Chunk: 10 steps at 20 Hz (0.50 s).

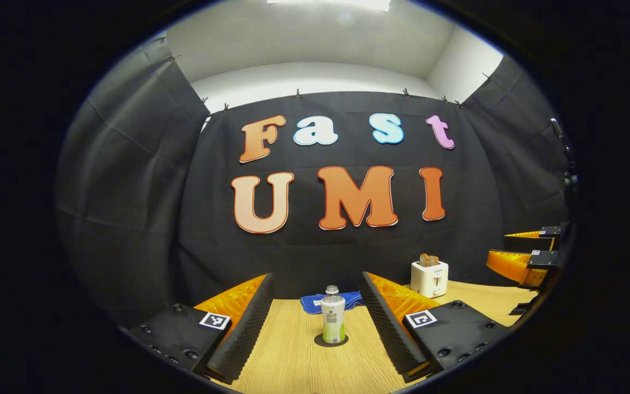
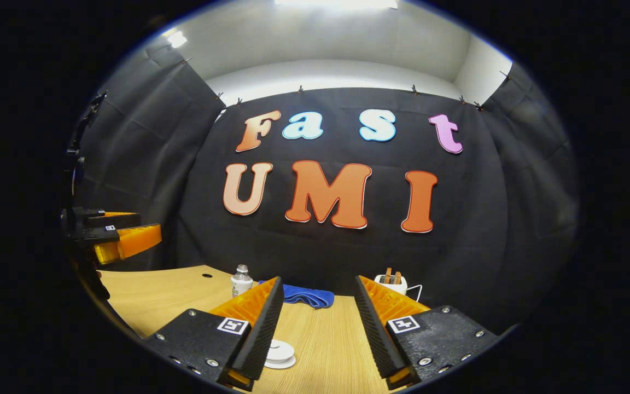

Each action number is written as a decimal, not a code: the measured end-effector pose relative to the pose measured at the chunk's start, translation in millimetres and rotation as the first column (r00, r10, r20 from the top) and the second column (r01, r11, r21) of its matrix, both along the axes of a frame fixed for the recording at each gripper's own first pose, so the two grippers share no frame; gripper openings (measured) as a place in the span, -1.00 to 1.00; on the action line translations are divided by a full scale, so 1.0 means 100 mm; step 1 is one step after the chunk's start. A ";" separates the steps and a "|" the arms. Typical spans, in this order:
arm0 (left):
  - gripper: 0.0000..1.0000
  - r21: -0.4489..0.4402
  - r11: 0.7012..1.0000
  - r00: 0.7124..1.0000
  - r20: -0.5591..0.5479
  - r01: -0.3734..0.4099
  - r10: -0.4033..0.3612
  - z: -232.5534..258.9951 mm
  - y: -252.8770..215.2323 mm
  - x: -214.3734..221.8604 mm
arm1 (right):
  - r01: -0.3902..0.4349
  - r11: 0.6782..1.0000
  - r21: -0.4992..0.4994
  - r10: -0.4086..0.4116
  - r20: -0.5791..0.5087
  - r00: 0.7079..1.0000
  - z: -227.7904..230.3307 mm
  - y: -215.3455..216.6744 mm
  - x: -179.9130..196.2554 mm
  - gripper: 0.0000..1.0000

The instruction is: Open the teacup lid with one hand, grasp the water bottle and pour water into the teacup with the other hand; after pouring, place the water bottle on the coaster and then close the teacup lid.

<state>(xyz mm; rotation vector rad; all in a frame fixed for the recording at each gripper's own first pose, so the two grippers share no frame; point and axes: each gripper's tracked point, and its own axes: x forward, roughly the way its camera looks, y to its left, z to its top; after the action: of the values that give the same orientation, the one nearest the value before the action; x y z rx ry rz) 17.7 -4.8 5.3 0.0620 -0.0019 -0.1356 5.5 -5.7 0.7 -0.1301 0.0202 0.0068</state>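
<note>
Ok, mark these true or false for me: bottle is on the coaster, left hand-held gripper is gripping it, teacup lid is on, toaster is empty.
1. The water bottle stands upright on the coaster. True.
2. The left hand-held gripper is shut on the bottle. False: its fingers stand open, apart from it.
3. The teacup has its lid on. True, as far as the right gripper view shows.
4. The toaster is empty. False: bread sticks out of it.

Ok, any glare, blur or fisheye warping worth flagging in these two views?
Left gripper view: sharp, the water bottle crisp on its coaster; bright ceiling light up top; table edge bowed. Right gripper view: ceiling light blown out, booth wall curves, white teacup lid legible.
</note>
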 end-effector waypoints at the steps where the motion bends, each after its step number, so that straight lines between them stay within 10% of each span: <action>1: 0.93 0.006 1.000 1.000 0.008 -0.004 0.003 0.02 0.01 -0.02 | 0.006 1.000 0.002 -0.006 0.003 1.000 0.02 -0.01 0.00 0.49; 10: 1.00 0.019 0.999 0.999 0.034 -0.034 0.034 0.05 0.04 -0.09 | 0.025 0.999 0.028 -0.025 0.011 1.000 0.03 -0.07 -0.01 0.63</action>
<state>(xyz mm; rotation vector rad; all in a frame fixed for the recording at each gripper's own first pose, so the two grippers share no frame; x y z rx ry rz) 9.2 -1.1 9.9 0.0839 -0.0331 -0.1006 4.0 -12.9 4.0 -0.1015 0.0106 -0.0188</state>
